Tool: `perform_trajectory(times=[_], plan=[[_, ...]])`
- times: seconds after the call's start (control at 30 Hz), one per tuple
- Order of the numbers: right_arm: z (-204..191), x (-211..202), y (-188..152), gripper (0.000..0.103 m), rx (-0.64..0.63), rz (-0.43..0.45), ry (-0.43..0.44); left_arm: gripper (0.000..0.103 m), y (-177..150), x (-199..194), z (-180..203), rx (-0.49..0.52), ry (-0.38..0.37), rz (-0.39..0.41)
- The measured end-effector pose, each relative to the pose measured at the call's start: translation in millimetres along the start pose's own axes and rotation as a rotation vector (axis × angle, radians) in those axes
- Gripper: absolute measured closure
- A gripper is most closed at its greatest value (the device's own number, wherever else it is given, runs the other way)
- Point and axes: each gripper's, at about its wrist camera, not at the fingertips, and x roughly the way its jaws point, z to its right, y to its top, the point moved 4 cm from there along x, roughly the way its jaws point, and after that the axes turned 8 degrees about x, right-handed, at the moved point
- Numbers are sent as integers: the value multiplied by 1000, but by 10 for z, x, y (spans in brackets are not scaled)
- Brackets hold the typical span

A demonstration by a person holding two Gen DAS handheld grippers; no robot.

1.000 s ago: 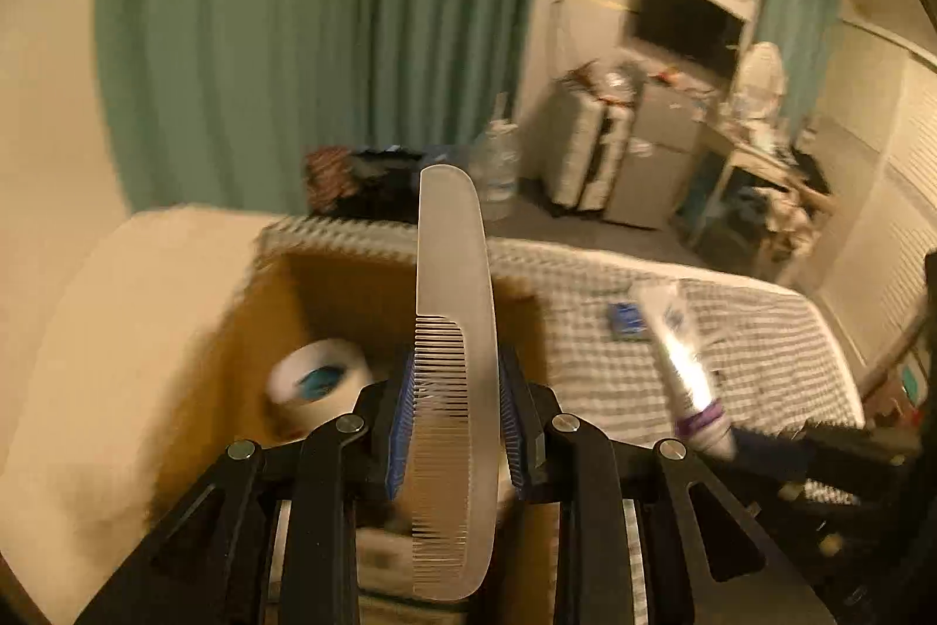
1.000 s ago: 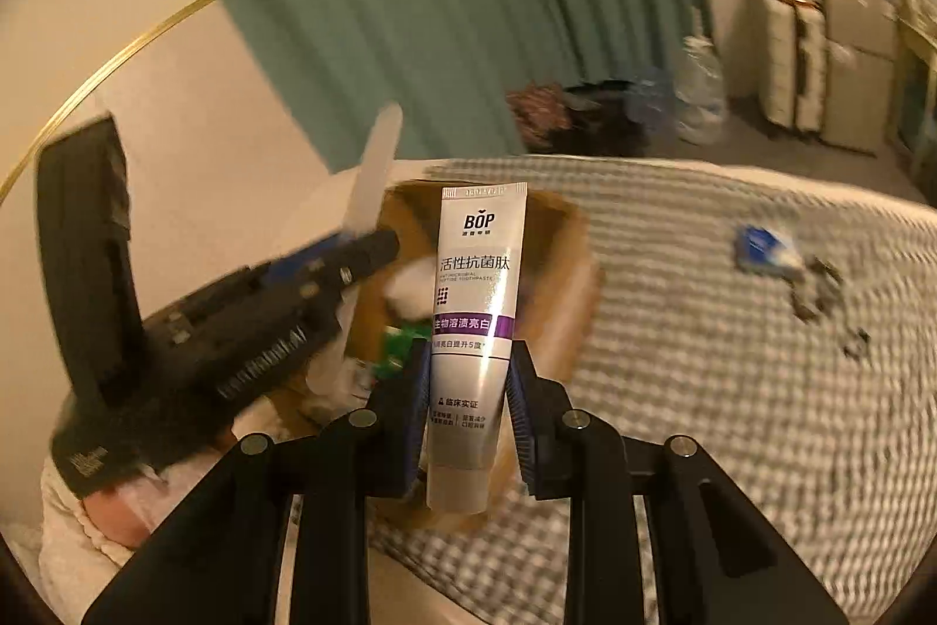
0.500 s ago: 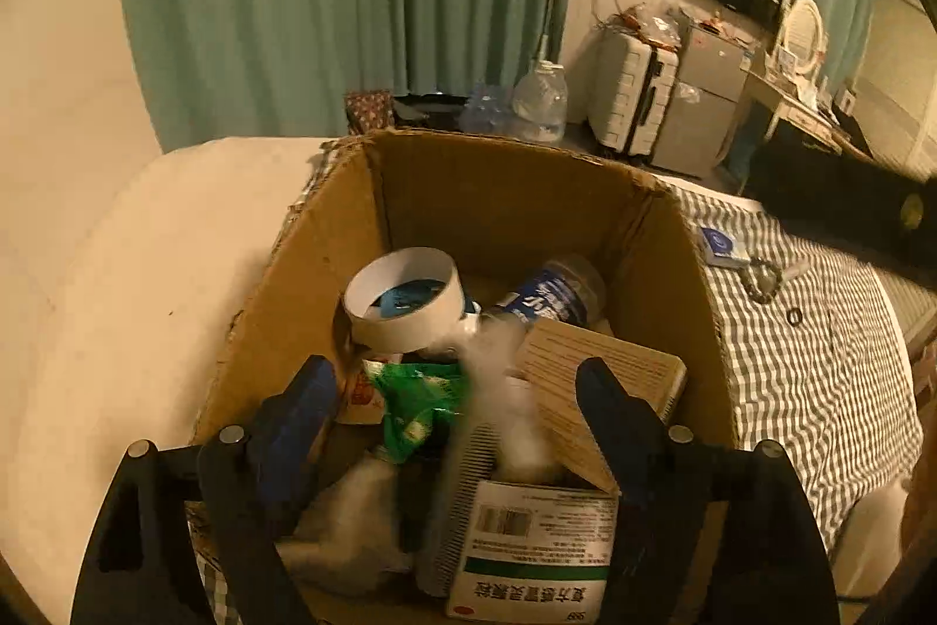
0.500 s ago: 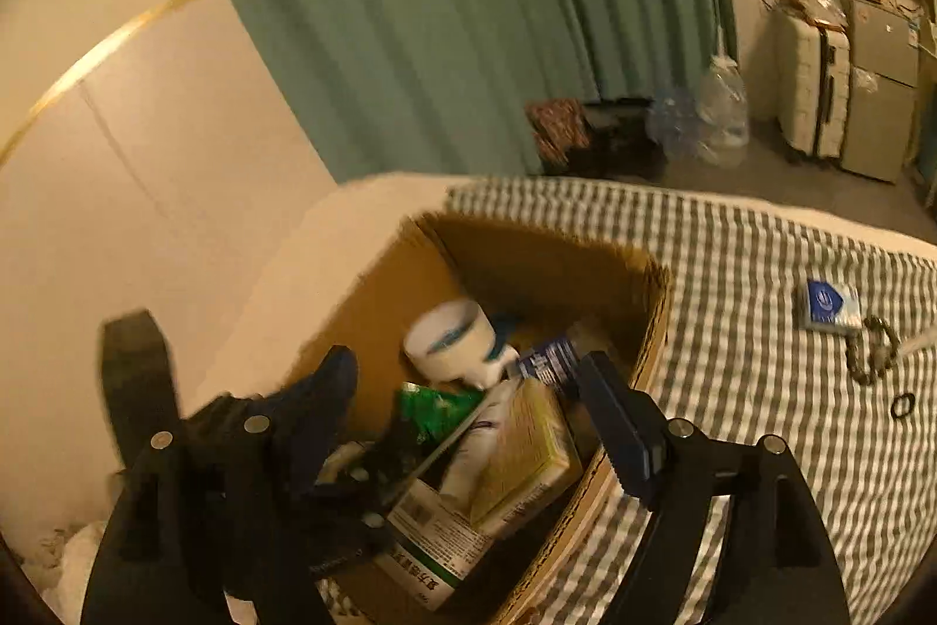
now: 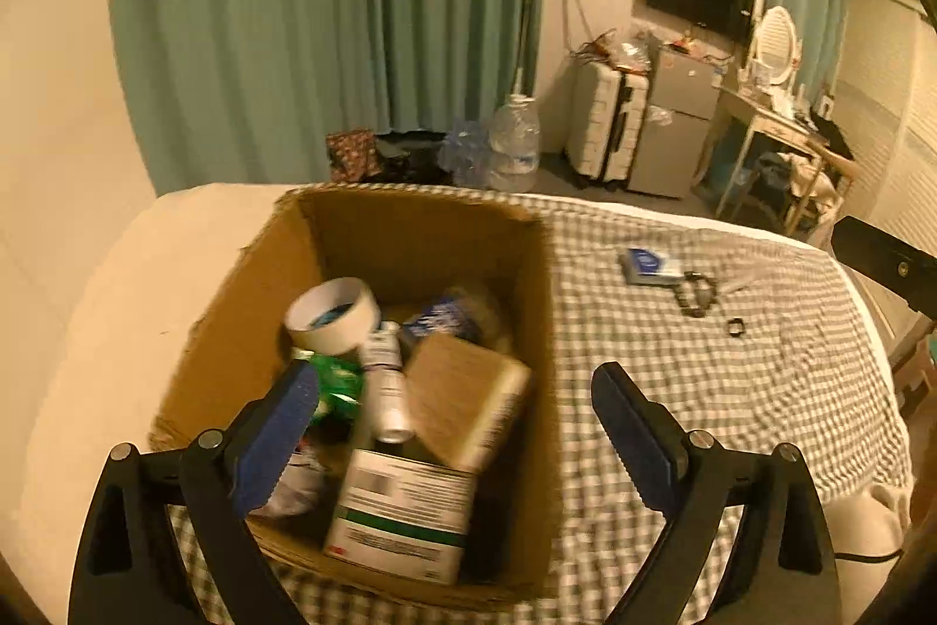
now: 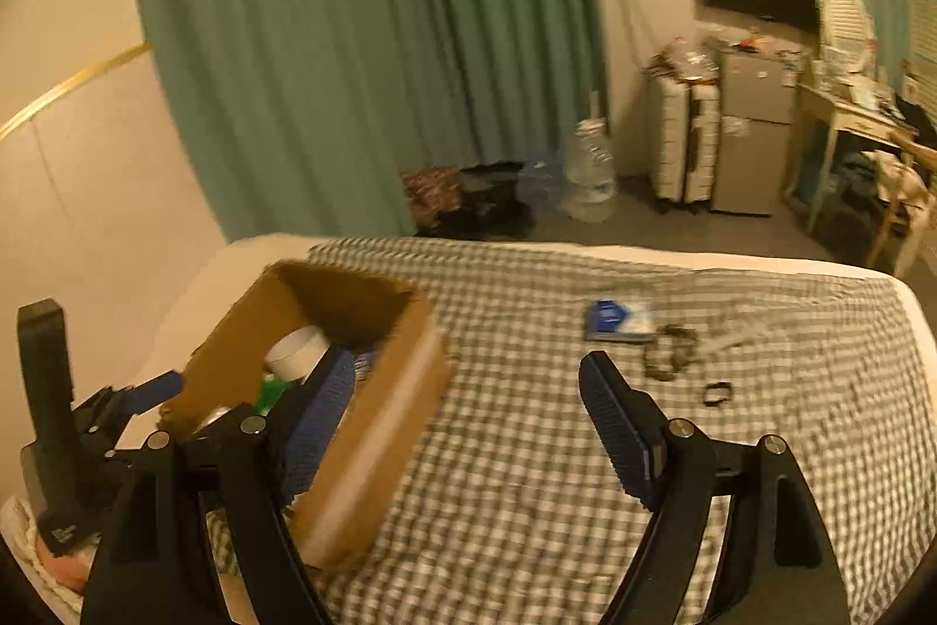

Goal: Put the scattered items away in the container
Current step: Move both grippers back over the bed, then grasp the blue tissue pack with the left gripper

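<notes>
Cardboard box sits open-topped on the checked bed, part full, long axis running away from camera. Left tool and right tool jaws just opened, wide apart, empty.

Brown cardboard box on grey-white checked bedspread; green curtain

- The cardboard box is matt brown corrugated board with rough, torn edges.
- Ahead of the jaws, the checked bedcover is soft woven cloth, lightly creased.
- Between the jaws, the tape roll looks like smooth white paper.
- The left gripper has black matt plastic arms, metal rivets and ribbed blue pads.
</notes>
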Motion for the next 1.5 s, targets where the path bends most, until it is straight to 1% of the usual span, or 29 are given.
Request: perform_trajectory(times=[0.07,0.13,0.17,0.27,0.3,0.33,0.4,0.43,0.53,0.67,0.77,0.9,1.0,1.07,1.2,1.3,1.33,1.37,1.4,1.43,1.5], plan=[[184,-118,4,15,27,26,-22,5,27,-51,204,23,-7,7],[399,-233,-12,12,58,43,-36,5,51,-77,401,40,-18,15],[477,-274,9,9,71,48,-35,5,63,-82,524,47,-29,17],[757,-382,6,1,118,80,4,5,87,-56,788,51,-48,22],[857,-403,2,0,135,88,28,5,100,-43,871,49,-56,27],[918,-411,-20,0,149,86,49,5,110,-18,965,50,-68,30],[1129,-372,-57,0,195,51,88,5,132,39,1130,54,-82,31],[1219,-364,-64,0,206,41,87,5,134,93,1215,60,-89,25],[1533,-237,-118,0,236,41,20,5,130,298,1426,85,-96,-3],[1829,-4,-223,0,191,36,-99,5,92,633,1610,101,-101,-49],[2013,225,-307,0,180,14,-118,5,77,912,1705,99,-103,-72],[2197,601,-397,0,172,-41,-144,5,89,1319,1778,89,-98,-106],[2334,910,-446,0,177,-81,-163,5,134,1587,1784,59,-103,-122],[2443,1134,-452,1,200,-115,-158,5,185,1770,1798,36,-108,-133],[2549,1530,-436,6,186,-167,-180,5,281,2076,1857,7,-118,-147],[2587,1842,-430,17,156,-210,-204,5,366,2282,1924,-12,-129,-145],[2600,1948,-456,26,145,-238,-215,5,390,2351,1939,-18,-129,-145],[2623,2050,-492,43,141,-261,-226,5,409,2417,1962,-22,-130,-148],[2655,2130,-537,49,144,-281,-230,5,421,2500,1984,-23,-138,-150],[2673,2153,-560,50,139,-277,-240,5,427,2548,2001,-23,-138,-152],[2668,2123,-537,67,114,-247,-249,5,435,2665,2042,-16,-143,-158]])
